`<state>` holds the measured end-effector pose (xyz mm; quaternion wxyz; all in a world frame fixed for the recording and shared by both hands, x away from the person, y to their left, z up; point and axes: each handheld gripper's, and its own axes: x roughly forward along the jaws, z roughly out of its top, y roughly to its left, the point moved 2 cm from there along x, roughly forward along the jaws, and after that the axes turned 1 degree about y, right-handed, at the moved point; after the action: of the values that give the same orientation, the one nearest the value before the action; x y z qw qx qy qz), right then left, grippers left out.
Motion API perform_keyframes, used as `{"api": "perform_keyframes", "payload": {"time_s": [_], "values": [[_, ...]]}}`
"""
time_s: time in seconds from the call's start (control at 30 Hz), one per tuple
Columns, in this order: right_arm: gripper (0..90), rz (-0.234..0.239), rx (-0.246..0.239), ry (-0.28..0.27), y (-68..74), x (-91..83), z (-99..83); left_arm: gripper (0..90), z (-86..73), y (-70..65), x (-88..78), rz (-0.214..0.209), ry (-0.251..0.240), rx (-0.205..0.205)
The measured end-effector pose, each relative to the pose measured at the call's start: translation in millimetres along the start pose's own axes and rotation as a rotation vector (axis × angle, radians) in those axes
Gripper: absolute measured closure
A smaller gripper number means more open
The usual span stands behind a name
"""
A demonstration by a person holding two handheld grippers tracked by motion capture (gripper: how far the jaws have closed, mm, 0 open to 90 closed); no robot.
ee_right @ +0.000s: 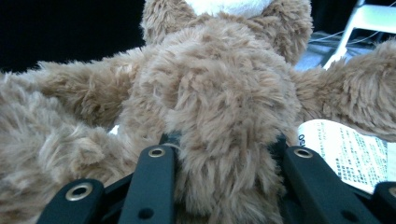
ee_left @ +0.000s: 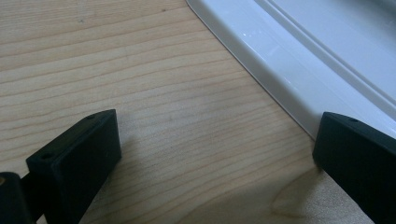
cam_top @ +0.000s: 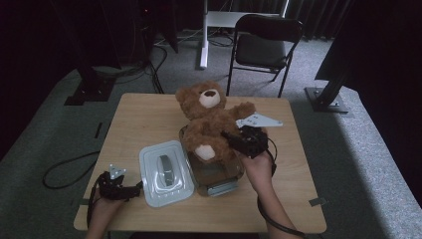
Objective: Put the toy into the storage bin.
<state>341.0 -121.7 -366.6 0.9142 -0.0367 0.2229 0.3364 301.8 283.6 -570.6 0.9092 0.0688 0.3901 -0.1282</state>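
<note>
A brown teddy bear sits half inside a clear glass container at the middle of the table, its head toward the far edge. My right gripper is shut on one of the bear's legs, the plush bulging between both jaws. A white care label hangs beside that leg. The container's pale lid lies flat on the table, left of the container. My left gripper rests low at the lid's left edge, jaws open, with bare wood between them and the lid's rim just beyond.
The wooden table has free room along its far left and right side. A black folding chair stands behind the table. Cables run across the grey carpet at the left.
</note>
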Motion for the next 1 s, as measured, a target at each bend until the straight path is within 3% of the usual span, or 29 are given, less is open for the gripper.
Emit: {"api": "perform_keyframes", "payload": {"time_s": [0.2, 0.37, 0.6, 1.0], "values": [[67.0, 0.03, -0.005, 0.023, 13.9, 8.6, -14.5, 1.6, -0.3, -0.3, -0.2, -0.004, 0.0, 0.004], [67.0, 0.048, 0.009, 0.059, 17.3, 18.1, -28.2, 1.6, -0.6, -0.4, -0.6, -0.006, 0.0, 0.007], [66.9, 0.031, 0.022, 0.096, 16.0, 25.5, -46.8, 1.6, -0.8, -0.5, -0.7, -0.009, 0.0, 0.008], [63.6, 0.015, -0.031, 0.154, 23.3, 31.9, -69.7, 1.6, -1.4, -1.2, -0.9, -0.01, -0.004, 0.007]]}}
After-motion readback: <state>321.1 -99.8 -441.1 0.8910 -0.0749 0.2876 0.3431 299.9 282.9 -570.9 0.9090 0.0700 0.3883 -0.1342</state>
